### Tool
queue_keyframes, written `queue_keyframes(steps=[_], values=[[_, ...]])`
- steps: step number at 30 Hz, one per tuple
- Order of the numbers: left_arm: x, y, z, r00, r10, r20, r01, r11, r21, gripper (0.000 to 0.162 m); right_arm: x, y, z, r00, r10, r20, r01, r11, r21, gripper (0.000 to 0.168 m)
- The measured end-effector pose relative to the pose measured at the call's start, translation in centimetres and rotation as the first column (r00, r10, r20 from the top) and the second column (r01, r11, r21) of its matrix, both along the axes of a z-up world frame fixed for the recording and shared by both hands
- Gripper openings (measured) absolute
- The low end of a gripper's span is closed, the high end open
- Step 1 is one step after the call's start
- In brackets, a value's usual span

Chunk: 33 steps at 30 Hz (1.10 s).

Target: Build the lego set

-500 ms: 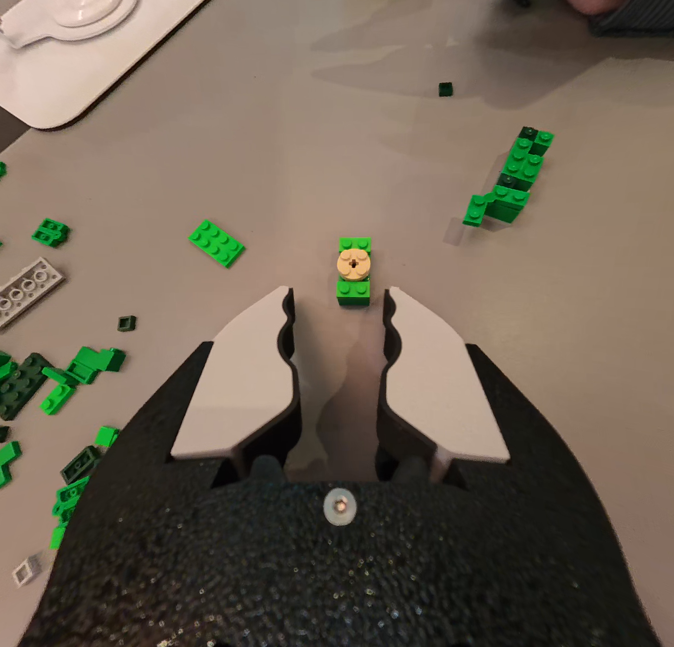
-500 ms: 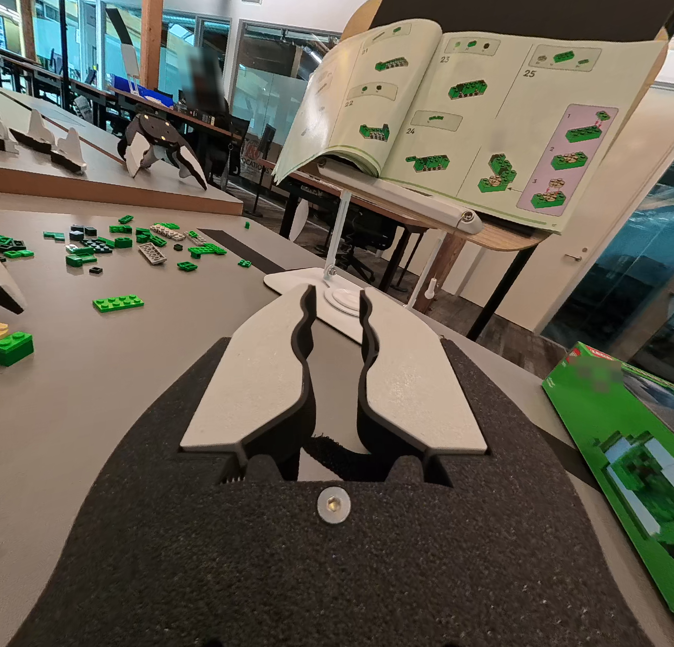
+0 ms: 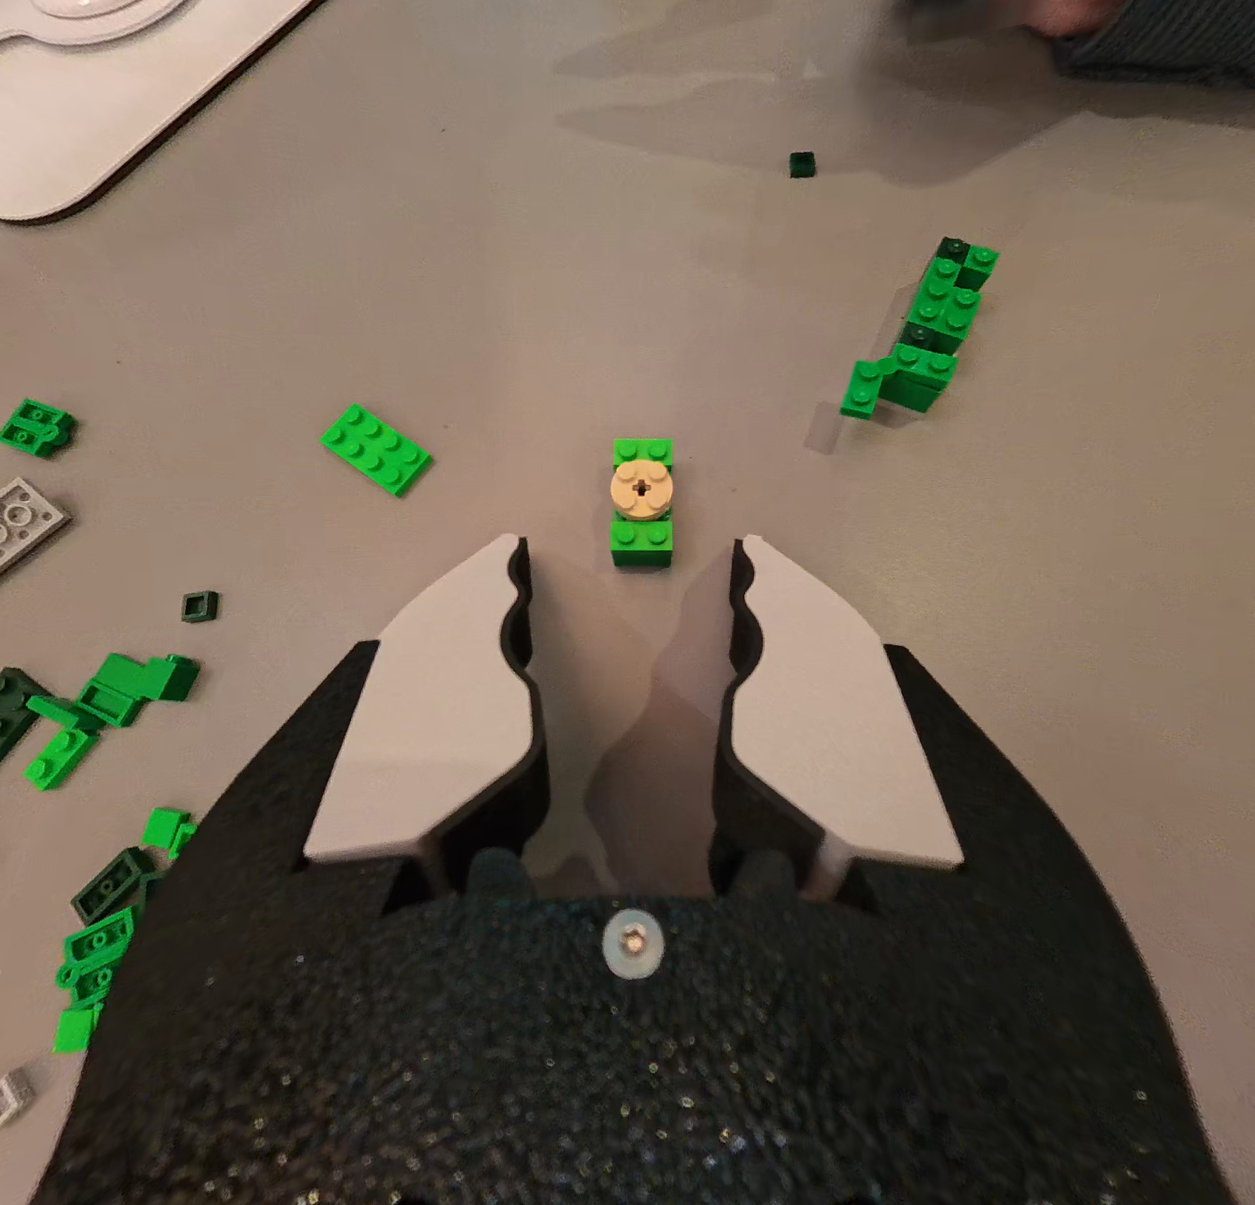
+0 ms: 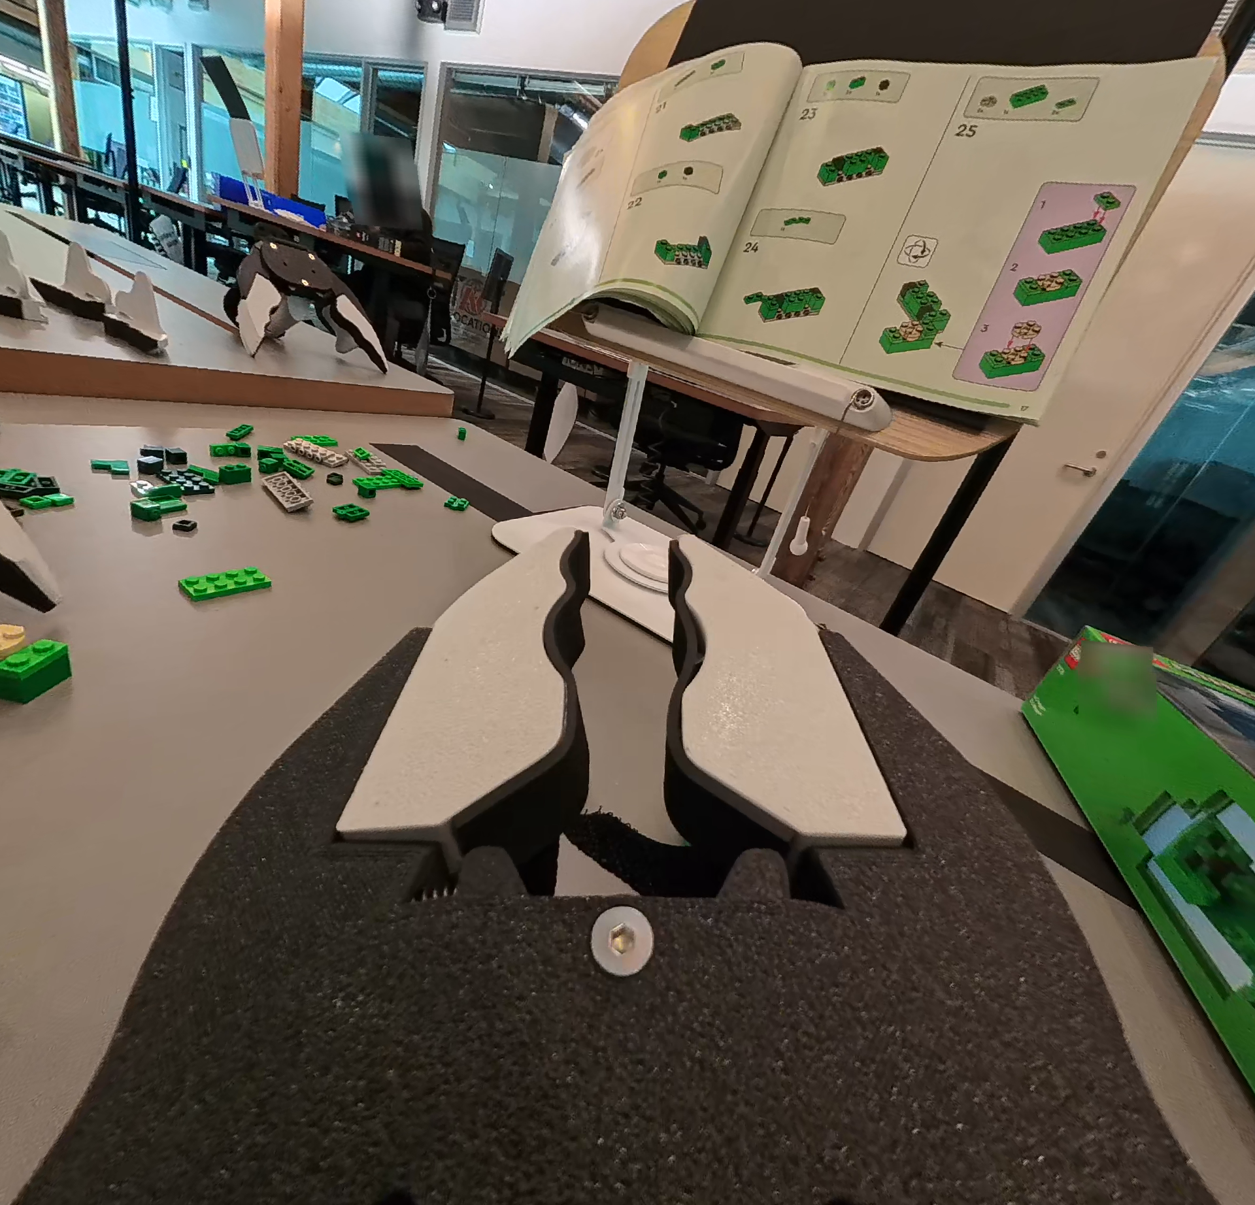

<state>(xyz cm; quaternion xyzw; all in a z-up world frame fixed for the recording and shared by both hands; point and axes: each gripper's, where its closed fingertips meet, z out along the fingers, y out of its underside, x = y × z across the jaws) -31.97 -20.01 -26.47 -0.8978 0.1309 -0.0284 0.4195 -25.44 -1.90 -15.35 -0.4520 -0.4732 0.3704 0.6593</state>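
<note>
In front of me, the open instruction booklet (image 4: 883, 222) carries printed step numbers beside its building diagrams. The green set box (image 4: 1154, 799) at my right bears a partly blurred logo. Farther back, a glass wall (image 4: 475, 320) shows pale lettering.

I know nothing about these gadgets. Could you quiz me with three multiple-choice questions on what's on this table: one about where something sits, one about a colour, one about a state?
1. Where is the small green build with the round piece relative to the left gripper?
A. Just ahead of its fingertips
B. Clamped between its fingers
C. Behind its black body

2. What colour is the round piece on top of that build?
A. Red
B. Tan
C. Blue

3. What is the state of the instruction booklet on the stand?
A. Closed
B. Lying flat on the table
C. Open, propped up

Answers: 1 A, the build stands on the table just beyond the open tips, untouched. 2 B, the disc is tan against green bricks. 3 C, two facing pages show in the right wrist view.
</note>
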Motion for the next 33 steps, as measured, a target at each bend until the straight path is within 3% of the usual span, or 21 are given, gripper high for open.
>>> queue_keyframes(steps=[33], values=[[0.22, -0.16, 0.01, 1.0, -0.002, -0.005, 0.002, 1.0, 0.003, 0.051, -0.13, -0.31, -0.18, 1.0, 0.025, 0.008, -0.025, 1.0, -0.007, 0.02]])
